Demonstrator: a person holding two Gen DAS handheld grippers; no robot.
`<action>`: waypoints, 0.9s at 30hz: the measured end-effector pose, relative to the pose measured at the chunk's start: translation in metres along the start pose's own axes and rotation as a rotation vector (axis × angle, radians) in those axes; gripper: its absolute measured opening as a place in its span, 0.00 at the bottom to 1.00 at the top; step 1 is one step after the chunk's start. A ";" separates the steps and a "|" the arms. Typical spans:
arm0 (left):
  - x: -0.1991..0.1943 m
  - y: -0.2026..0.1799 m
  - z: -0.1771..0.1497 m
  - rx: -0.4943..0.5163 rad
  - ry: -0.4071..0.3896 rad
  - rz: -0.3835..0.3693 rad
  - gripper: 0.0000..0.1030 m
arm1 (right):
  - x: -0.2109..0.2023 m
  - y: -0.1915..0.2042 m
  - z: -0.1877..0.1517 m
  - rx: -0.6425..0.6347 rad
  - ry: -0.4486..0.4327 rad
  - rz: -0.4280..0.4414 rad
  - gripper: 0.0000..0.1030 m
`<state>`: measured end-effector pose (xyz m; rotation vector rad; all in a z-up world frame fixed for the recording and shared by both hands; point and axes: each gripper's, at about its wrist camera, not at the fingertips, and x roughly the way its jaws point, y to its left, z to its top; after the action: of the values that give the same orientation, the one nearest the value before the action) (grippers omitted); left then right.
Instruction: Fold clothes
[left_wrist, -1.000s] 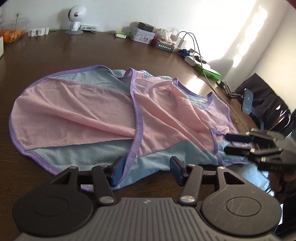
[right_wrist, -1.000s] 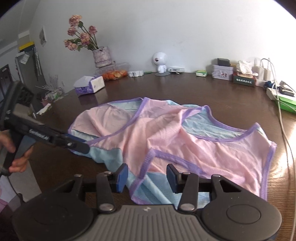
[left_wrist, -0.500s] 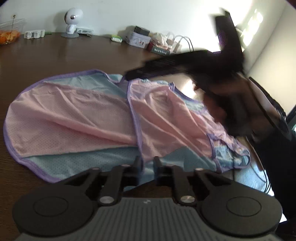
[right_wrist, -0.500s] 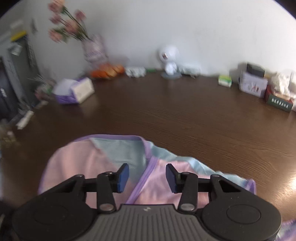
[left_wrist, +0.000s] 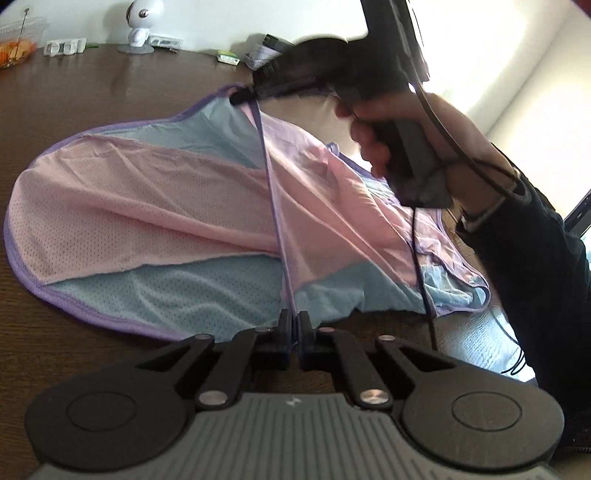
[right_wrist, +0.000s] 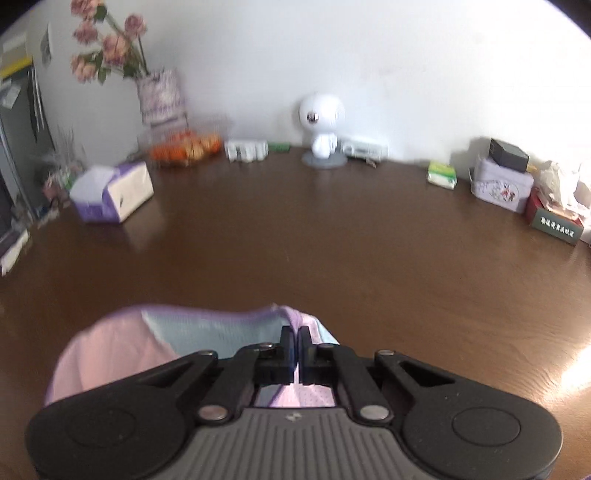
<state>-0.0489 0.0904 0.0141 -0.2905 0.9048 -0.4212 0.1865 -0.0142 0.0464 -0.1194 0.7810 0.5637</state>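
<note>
A pink and light-blue mesh garment (left_wrist: 147, 206) with purple trim lies spread on the brown table (left_wrist: 92, 85). My left gripper (left_wrist: 294, 321) is at its near edge, jaws closing tight on the purple seam, pads pressing the fabric. That seam runs taut up to my right gripper (left_wrist: 240, 99), held by a hand (left_wrist: 373, 147) at the garment's far edge. In the right wrist view the right gripper (right_wrist: 295, 334) is closing on the purple trim, with the garment (right_wrist: 118, 350) bunched below it and fabric pinched between the pads.
Along the wall stand a white figurine (right_wrist: 321, 129), a flower vase (right_wrist: 159, 96), a fruit tray (right_wrist: 184, 147), a tissue box (right_wrist: 110, 192) and tins (right_wrist: 502, 184). A dark sleeve (left_wrist: 535, 277) and a cable (left_wrist: 421, 266) cross the garment's right side.
The left gripper shut on the near seam. The right gripper swept from the garment's near right corner to its far edge and shut there, lifting the seam taut.
</note>
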 end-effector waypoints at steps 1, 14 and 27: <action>0.000 0.002 0.000 -0.014 -0.001 -0.003 0.02 | 0.004 0.001 0.003 0.007 -0.003 0.002 0.01; -0.017 0.010 -0.011 -0.061 -0.051 0.025 0.04 | -0.066 -0.030 -0.015 0.023 -0.071 0.121 0.49; -0.010 0.011 -0.004 0.000 -0.060 0.070 0.08 | -0.163 -0.038 -0.194 0.092 -0.024 0.103 0.31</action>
<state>-0.0553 0.1041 0.0142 -0.2691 0.8537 -0.3468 -0.0095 -0.1762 0.0179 0.0125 0.7915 0.6241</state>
